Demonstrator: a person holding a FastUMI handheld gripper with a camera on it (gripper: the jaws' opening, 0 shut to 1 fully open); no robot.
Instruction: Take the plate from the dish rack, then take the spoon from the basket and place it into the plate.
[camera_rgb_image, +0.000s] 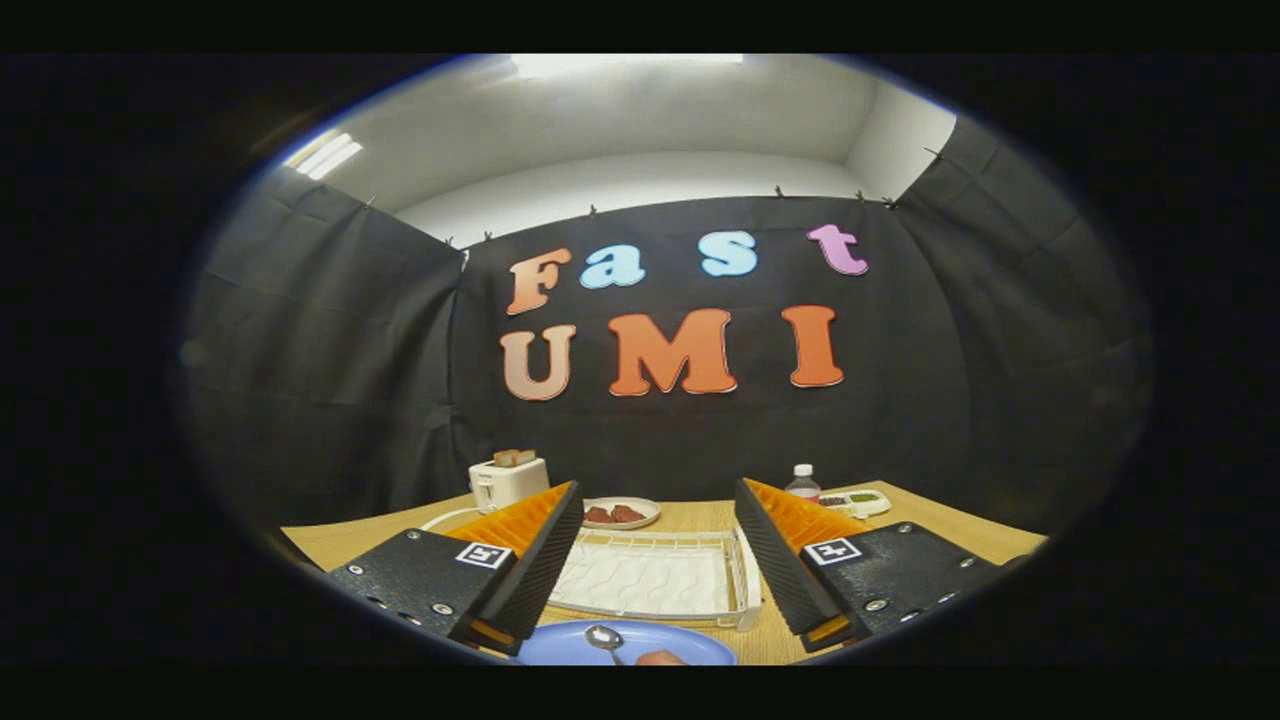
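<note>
The blue plate (560, 645) lies on the wooden table (340, 545) close below me, between and under my two fingers. A metal spoon (604, 638) rests in the plate, bowl end away from me. A small reddish thing (662, 657) also sits at the plate's near edge; I cannot tell what it is. My gripper (660, 535) is open and raised above the table, with nothing between its orange-and-black fingers (530, 545). The white dish rack (650, 580) stands just beyond the plate, seen through the gap, with no dishes in it.
A white toaster (507, 480) with toast stands at the back left. A small plate of red food (620, 513) lies behind the rack. A water bottle (802, 482) and a white tray (855, 502) are at the back right.
</note>
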